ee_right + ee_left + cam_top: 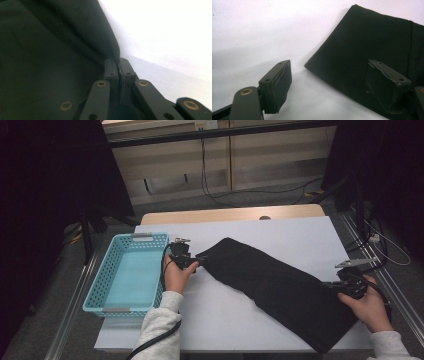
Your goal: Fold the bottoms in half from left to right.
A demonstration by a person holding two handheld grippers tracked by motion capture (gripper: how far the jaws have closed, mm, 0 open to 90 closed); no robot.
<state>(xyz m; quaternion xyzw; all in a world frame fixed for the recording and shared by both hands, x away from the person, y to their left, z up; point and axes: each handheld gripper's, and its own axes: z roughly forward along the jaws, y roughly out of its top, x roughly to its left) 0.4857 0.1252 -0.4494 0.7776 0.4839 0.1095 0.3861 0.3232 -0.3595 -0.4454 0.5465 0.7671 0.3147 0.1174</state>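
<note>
While the long black piece of folded cloth [280, 290] lies diagonally across the white sheet covering the table [280, 232], the person holds one gripper at each of its ends. The left gripper [196, 261] is at the upper left end of the cloth, near the light blue plastic basket with perforated walls [127, 307], which stands at the left edge of the table. In the left gripper view its jaws stand wide apart: one pad is over the white sheet, the other is in front of the cloth [374, 47], and the corner of the cloth lies between them without being pressed. I cannot tell if the far pad touches the fabric. The right gripper [334, 285] is at the lower right side of the cloth, close to the right edge of the table. In the right gripper view its jaws [119, 65] are clenched together on a raised edge of the cloth [50, 62], which is pinched between the two pads. The rest of the cloth rests flat on the sheet
</note>
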